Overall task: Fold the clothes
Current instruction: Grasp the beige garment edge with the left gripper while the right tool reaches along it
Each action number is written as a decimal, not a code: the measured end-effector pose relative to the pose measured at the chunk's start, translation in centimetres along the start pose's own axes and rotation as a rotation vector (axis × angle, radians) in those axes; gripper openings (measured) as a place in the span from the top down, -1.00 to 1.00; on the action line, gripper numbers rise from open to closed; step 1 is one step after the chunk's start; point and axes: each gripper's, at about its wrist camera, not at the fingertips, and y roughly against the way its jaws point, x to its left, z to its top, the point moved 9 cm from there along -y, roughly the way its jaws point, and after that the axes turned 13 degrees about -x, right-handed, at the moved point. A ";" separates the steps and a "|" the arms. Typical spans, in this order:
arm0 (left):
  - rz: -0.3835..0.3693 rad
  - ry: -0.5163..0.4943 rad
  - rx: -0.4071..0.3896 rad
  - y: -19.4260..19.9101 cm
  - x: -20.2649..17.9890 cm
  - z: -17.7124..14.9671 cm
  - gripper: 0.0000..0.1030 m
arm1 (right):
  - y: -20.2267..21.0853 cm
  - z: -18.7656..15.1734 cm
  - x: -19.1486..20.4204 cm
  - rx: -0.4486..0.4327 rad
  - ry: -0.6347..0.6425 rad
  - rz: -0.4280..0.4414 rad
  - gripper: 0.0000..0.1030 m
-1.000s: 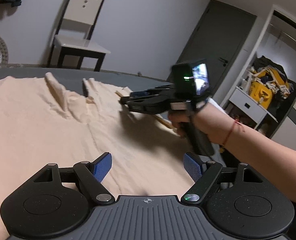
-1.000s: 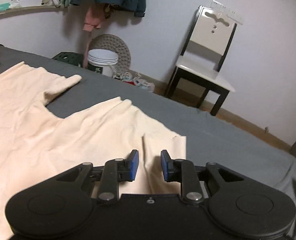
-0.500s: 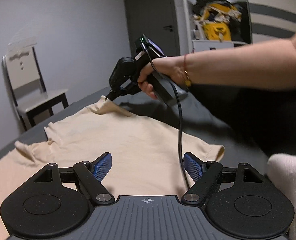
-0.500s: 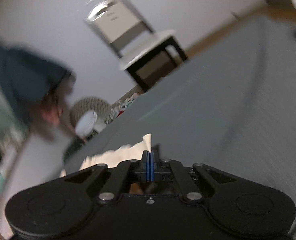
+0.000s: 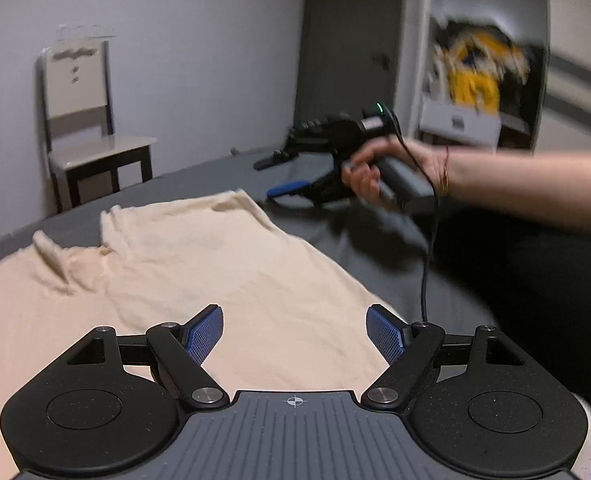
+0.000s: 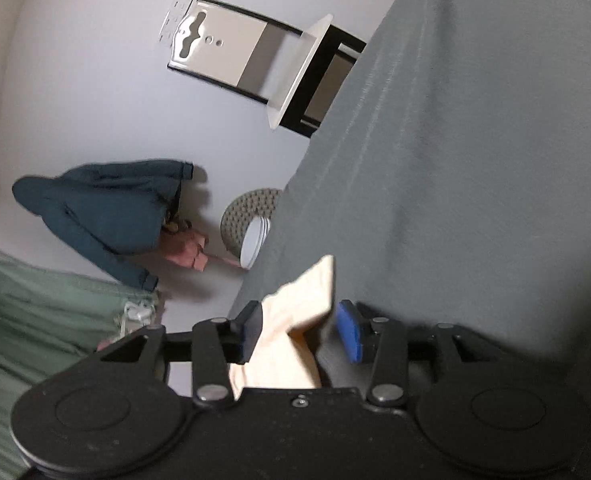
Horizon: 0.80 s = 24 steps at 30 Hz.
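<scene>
Grey bed point(image 5: 375, 276) carries a cream shirt point(image 5: 199, 264), chair point(image 5: 91, 136) behind. Left gripper point(image 5: 294, 334) gapes wide above its hem; right gripper point(image 6: 301, 330) spreads around one corner, without pinching it.

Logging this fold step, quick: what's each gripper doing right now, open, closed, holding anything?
Left gripper: open, holding nothing, above the cream shirt.
Right gripper: open, a corner of the shirt between its fingers, not clamped.

right gripper point(image 6: 301, 330) gapes around cream garment point(image 6: 291, 332) on grey bedsheet point(image 6: 475, 160).
</scene>
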 end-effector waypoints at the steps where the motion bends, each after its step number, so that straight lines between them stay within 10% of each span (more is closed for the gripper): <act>1: 0.004 -0.086 0.016 -0.2 -1.4 -0.1 -0.54 | 0.4 -0.1 -0.4 0.009 0.001 -0.004 0.19; 5: 0.005 -0.388 0.071 -1.2 -7.0 -0.7 -0.54 | 2.1 -0.6 -1.0 0.045 0.017 -0.002 0.17; 14: 0.074 -0.623 0.126 -3.8 -11.4 -0.5 -0.51 | 6.0 0.3 0.6 0.040 0.018 0.110 0.11; 16: 0.075 -0.673 0.143 -4.3 -11.8 -0.3 -0.16 | 6.5 0.4 0.7 0.035 0.018 0.115 0.09; 24: -0.089 -0.846 0.222 -4.6 -15.0 -1.0 -0.11 | 6.3 0.3 0.5 0.053 0.026 0.102 0.05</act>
